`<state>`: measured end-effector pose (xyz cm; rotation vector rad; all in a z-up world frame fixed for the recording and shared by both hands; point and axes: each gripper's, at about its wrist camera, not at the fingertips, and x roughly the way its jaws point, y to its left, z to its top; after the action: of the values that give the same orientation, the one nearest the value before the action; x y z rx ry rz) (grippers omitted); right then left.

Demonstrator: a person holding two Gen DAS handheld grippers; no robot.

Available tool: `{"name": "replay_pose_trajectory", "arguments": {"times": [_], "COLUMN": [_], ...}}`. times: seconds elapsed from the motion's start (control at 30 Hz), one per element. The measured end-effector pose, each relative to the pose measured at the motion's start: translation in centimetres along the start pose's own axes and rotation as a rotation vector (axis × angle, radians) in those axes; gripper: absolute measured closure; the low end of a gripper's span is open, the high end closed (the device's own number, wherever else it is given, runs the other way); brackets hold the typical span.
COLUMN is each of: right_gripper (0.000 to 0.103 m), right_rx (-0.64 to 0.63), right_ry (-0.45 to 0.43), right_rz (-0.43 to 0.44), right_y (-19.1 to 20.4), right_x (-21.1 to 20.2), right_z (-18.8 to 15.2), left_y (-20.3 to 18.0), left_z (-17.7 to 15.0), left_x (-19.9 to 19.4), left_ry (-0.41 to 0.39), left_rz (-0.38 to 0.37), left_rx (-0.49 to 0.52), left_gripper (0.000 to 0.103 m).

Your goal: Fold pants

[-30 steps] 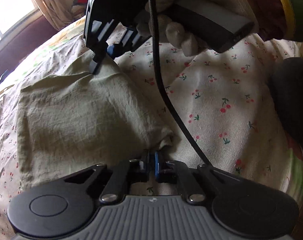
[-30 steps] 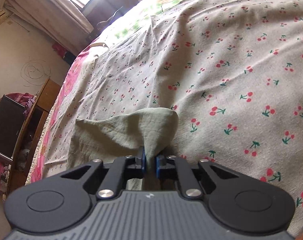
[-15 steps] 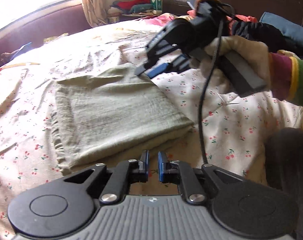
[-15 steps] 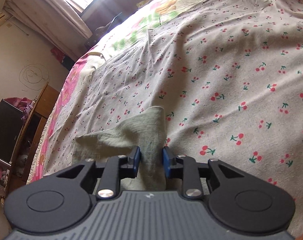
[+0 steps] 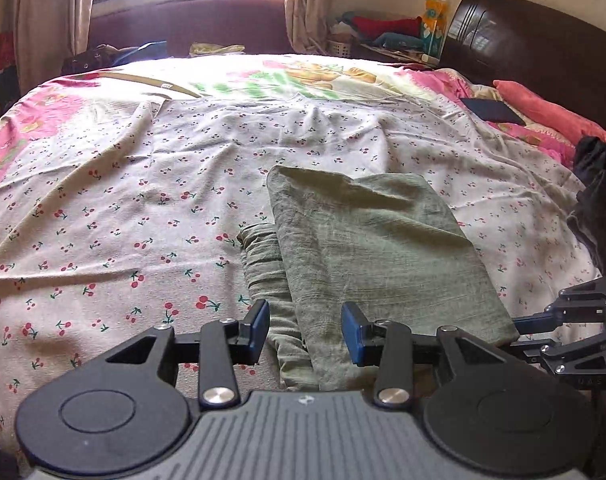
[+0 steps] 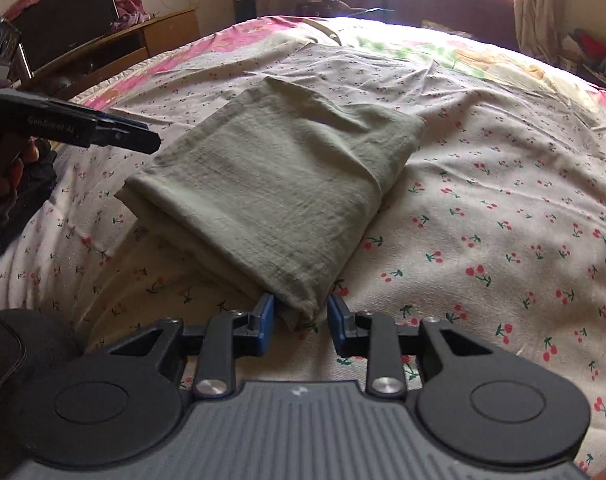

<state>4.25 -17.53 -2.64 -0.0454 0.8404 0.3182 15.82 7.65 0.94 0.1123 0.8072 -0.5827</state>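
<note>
A: Green pants (image 6: 271,184) lie folded on your cherry-print sheet (image 6: 503,208).
B: And your grippers?
A: Your left gripper (image 5: 305,332) is opening, cloth between untouched; your right gripper (image 6: 299,324) stands apart around a corner

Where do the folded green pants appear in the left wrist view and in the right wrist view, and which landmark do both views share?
Left wrist view: the folded green pants lie right of centre, their near end between the left tongs, whose jaws are opening.
Right wrist view: the pants lie at centre, slanted, a near corner between the right tongs.
Shared landmark: the cherry-print sheet beneath them.
</note>
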Motion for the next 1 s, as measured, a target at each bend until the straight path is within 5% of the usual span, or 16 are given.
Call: {"name": "replay_pose_trajectory", "arguments": {"times": [0.07, 0.13, 0.27, 0.4, 0.57, 0.73, 1.0], "right_gripper": [0.09, 0.093, 0.095, 0.092, 0.079, 0.078, 0.068], "right_rx": [0.013, 0.008, -0.033, 0.002, 0.238, 0.348, 0.168], "right_ry": [0.029, 0.024, 0.006, 0.087, 0.013, -0.007, 0.018], "right_rz": [-0.002, -0.01, -0.021, 0.017, 0.187, 0.188, 0.125], "right_y": [0.1, 0.6, 2.3, 2.3, -1.8, -4.1, -2.1], "right_x": [1.1, 0.8, -1.1, 0.8, -1.3, -1.4, -3.8], "right_z": [0.3, 0.1, -0.2, -0.8, 0.5, 0.7, 2.3], "left_y": [0.0, -0.2, -1.3, -1.0, -0.2, 0.8, 0.3], "left_z": [-0.1, -0.4, -0.8, -0.6, -1.0, -0.9, -1.7], "left_x": [1.9, 2.8, 3.3, 2.8, 1.6, 1.0, -0.9], "left_ry": [0.036, 0.072, 0.073, 0.073, 0.057, 0.054, 0.051], "left_rz": [0.016, 0.014, 0.052, 0.055, 0.108, 0.046, -0.004], "left_rx": [-0.016, -0.003, 0.065, 0.063, 0.091, 0.01, 0.044], "left_gripper": [0.054, 0.075, 0.076, 0.076, 0.077, 0.076, 0.059]}}
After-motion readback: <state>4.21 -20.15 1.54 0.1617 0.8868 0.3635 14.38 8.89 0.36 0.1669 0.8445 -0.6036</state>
